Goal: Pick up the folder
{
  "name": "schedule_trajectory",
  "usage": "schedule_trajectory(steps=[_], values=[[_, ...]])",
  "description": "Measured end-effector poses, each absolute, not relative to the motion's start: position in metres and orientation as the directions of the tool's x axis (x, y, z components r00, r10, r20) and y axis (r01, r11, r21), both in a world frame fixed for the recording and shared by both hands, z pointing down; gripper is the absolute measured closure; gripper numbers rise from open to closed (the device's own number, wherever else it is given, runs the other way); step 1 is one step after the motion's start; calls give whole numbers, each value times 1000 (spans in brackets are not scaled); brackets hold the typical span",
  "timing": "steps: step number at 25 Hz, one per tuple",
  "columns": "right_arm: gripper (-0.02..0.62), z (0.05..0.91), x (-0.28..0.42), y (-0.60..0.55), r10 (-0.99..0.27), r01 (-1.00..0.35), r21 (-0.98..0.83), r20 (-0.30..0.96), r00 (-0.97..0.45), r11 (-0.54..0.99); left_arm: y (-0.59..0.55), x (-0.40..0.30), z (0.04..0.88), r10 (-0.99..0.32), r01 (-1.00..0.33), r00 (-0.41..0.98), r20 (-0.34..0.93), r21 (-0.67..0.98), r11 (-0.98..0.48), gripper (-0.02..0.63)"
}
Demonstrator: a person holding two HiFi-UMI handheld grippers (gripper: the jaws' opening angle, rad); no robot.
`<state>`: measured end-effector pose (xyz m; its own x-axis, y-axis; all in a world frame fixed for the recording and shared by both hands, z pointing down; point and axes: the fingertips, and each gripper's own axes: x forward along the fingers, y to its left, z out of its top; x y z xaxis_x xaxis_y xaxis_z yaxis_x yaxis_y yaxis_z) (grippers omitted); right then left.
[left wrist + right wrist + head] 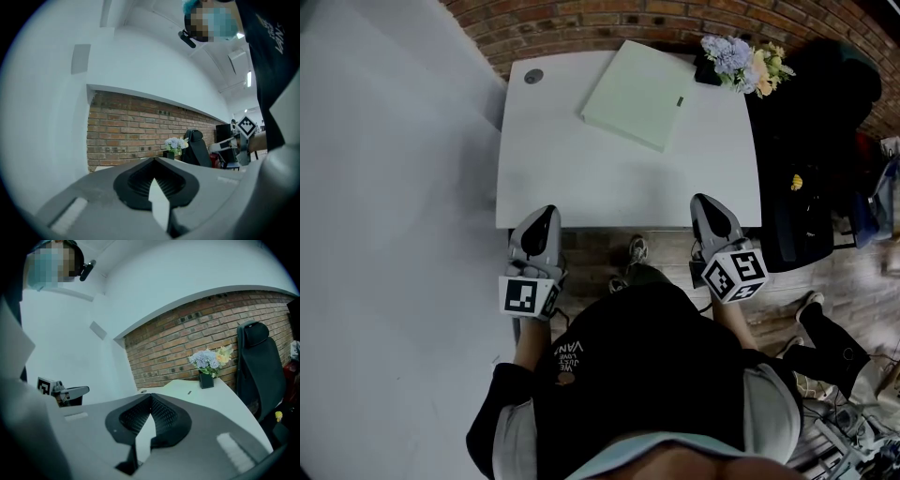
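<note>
Item: pale green flat rectangular folder (637,94), lying closed and flat on the far half of the white rectangular bench (581,183), turned askew to the bench's edges, with one corner near the bunch of lilac and cream flowers in a small dark vase (741,64) at the far right. Left claw (542,217): clenched, nothing between its jaws, poised at the near left edge of the bench. Right claw (706,206): likewise clenched and empty, at the near right edge. Both are well apart from the folder. Step in hand, as judged: the approach, with no grasp yet made. The next move appears to call for parting the jaws of at least one claw and reaching across the bench. Since the folder lies thin and flush to the top, a jaw probably has to slip beneath an edge, or the folder has to be drawn to the bench's rim first. Surface: smooth, matt white, bare apart from the folder, the vase and a round grey cable grommet (532,76) at the far left corner. Room: red brick wall (581,23) behind the bench, plain white wall (140,70) to the left, black high-backed office chair (260,362) to the right, wood-plank floor (600,246) beneath.
</note>
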<state>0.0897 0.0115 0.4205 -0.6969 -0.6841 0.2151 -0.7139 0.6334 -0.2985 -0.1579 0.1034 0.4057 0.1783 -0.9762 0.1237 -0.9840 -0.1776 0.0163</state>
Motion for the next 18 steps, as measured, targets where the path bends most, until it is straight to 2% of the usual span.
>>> schedule_trajectory(steps=[4, 8, 18], values=[[597, 424, 91, -10, -693, -721, -308, 214, -689, 621, 78, -157, 401, -975, -979, 201, 91, -1, -202, 606], [597, 424, 94, -34, -698, -726, -314, 219, -682, 612, 54, -160, 403, -974, -982, 187, 131, 8, -188, 606], [597, 427, 109, -85, -699, -726, -331, 219, -680, 603, -6, -144, 406, -967, -976, 212, 139, -29, -218, 606]])
